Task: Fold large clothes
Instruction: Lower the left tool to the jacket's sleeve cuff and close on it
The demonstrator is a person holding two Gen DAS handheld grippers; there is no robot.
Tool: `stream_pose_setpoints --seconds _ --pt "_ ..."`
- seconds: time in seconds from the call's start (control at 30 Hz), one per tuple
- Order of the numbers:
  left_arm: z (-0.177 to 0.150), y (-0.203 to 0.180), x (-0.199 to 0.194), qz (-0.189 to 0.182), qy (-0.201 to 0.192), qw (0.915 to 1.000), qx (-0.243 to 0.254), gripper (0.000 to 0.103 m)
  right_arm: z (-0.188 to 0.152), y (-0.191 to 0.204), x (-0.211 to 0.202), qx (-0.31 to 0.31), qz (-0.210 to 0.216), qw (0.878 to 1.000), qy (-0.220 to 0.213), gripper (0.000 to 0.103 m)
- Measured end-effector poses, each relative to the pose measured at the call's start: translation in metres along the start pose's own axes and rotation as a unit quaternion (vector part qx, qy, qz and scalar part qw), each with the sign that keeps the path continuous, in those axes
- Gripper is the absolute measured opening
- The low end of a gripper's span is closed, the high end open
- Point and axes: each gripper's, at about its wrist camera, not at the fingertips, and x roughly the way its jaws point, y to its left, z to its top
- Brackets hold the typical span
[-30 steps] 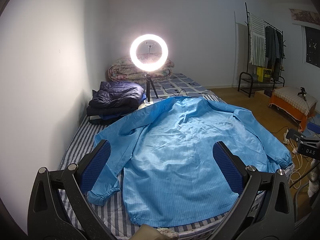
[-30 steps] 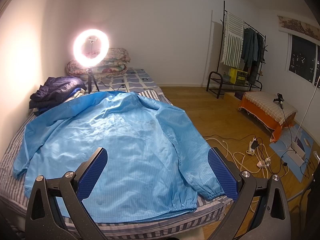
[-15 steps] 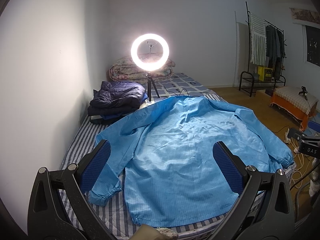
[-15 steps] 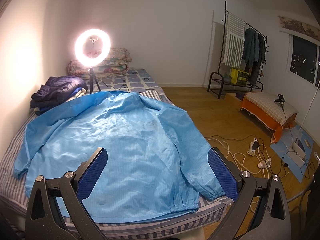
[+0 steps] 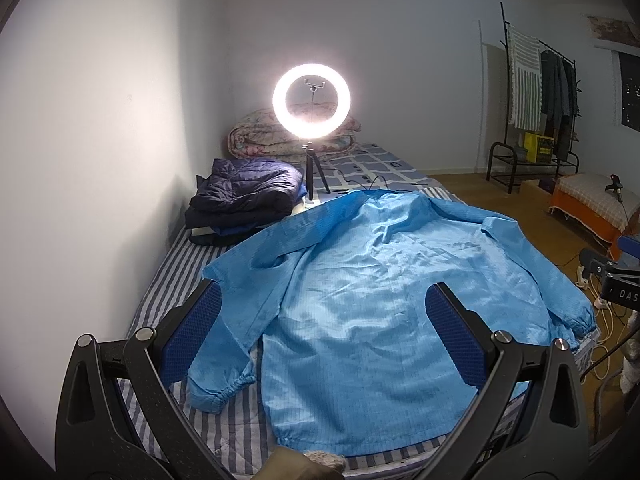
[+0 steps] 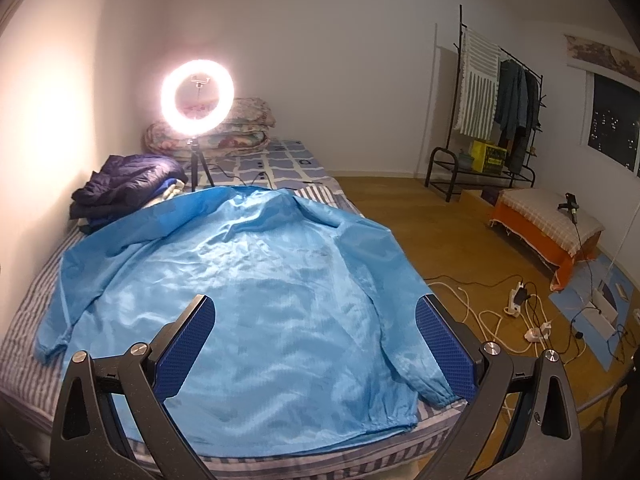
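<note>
A large light-blue jacket (image 5: 372,300) (image 6: 256,292) lies spread flat, back side up, on a striped bed (image 5: 176,276) (image 6: 24,320), sleeves out to both sides and hem toward me. My left gripper (image 5: 324,332) hangs open above the hem's left half with nothing between its blue pads. The right gripper (image 6: 316,340) is open too, above the hem's right half and apart from the cloth. Its black body also shows at the right edge of the left wrist view.
A lit ring light on a small tripod (image 5: 312,98) (image 6: 197,96) stands behind the collar. Folded dark clothes (image 5: 244,196) (image 6: 124,184) sit by the wall, rolled quilts (image 6: 240,128) at the bed's head. Cables and power strips (image 6: 520,308) lie on the floor right; a clothes rack (image 6: 496,112) stands farther back.
Both views have shifted slightly: the jacket and ring light sit a little further right in each frame. Both grippers stay open; the jacket has not moved on the bed.
</note>
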Motion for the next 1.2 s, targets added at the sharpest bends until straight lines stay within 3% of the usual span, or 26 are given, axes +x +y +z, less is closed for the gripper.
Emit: stream_pose_setpoints --seconds 0.5,0.77,0.83,0.9,1.13,1.2 --pt "-0.008 0.032 0.026 0.029 0.023 0.9993 -0.002 0.103 0.02 0.046 0.018 -0.016 0.03 0.999 0.003 0.1" --pt "-0.023 0.1 0.049 0.03 0.027 0.9986 -0.035 0.103 0.026 0.081 0.034 -0.036 0.056 0.997 -0.03 0.1" --pt "-0.03 0.119 0.059 0.022 0.048 0.9976 -0.043 0.096 0.029 0.095 0.04 -0.05 0.075 0.996 -0.029 0.1" --pt "-0.038 0.137 0.073 0.023 0.076 0.9954 -0.054 0.081 0.03 0.106 0.046 -0.058 0.086 0.994 -0.023 0.1" --pt "-0.073 0.195 0.124 -0.019 0.171 0.9733 -0.152 0.079 0.031 0.122 0.06 -0.05 0.133 0.989 0.035 0.099" --pt "-0.081 0.2 0.135 -0.033 0.194 0.9658 -0.169 0.079 0.027 0.123 0.056 -0.061 0.135 0.988 0.037 0.092"
